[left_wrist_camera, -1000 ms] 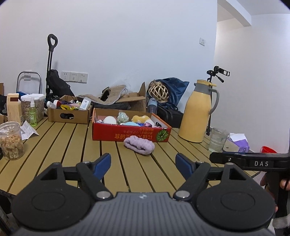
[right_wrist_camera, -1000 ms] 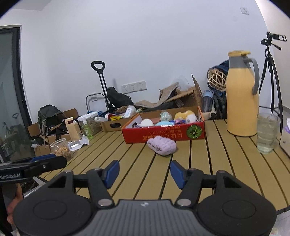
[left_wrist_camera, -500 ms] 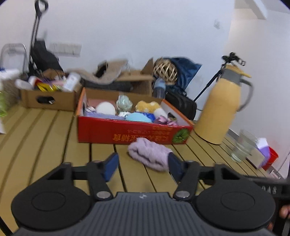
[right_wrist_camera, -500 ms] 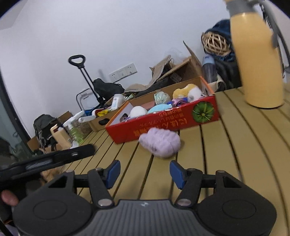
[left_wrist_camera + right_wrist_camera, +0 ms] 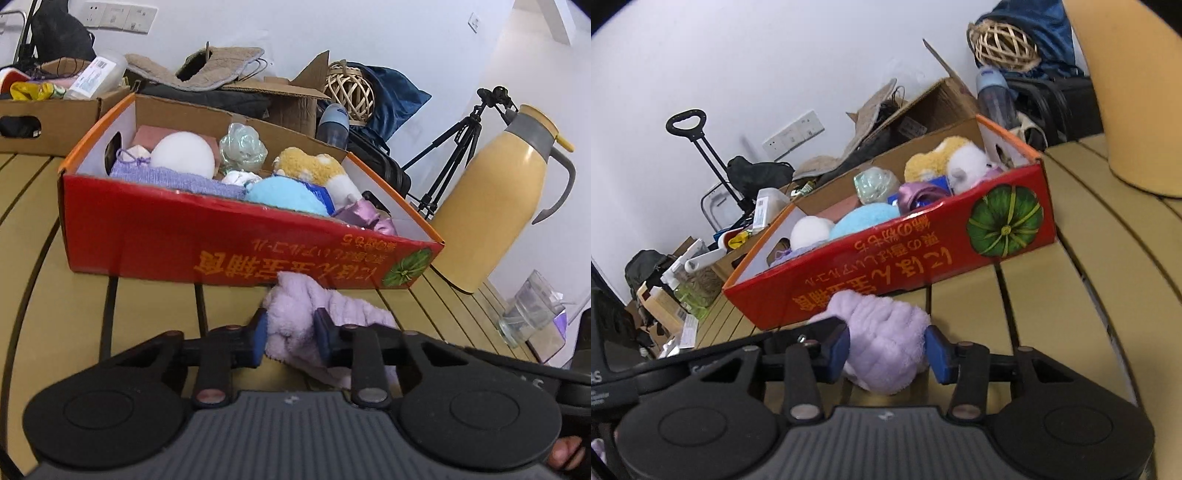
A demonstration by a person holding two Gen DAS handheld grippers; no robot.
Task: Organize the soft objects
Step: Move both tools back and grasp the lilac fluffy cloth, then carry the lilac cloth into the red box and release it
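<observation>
A fluffy lilac cloth [image 5: 354, 306] lies on the slatted wooden table [image 5: 55, 295], right against the front wall of a red cardboard box [image 5: 147, 240] full of soft toys and sponges. My left gripper [image 5: 290, 339] is closing, and its blue pads pinch the cloth's left end. In the right wrist view the same cloth [image 5: 882, 321] fills the gap of my right gripper [image 5: 886, 350]. Its jaws are closing too, and the pads sit at the cloth's sides without squeezing it. The red box [image 5: 886, 266] stands just behind.
A yellow thermos jug [image 5: 495, 206] and a drinking glass [image 5: 528, 314] stand to the right of the box. A brown carton [image 5: 55, 110] of bottles sits behind it on the left. Bags, a wicker ball and a tripod crowd the back.
Both grippers have come forward and down to the lilac cloth in front of the red box. Both pairs of jaws have narrowed, and the left one now pinches the cloth.
</observation>
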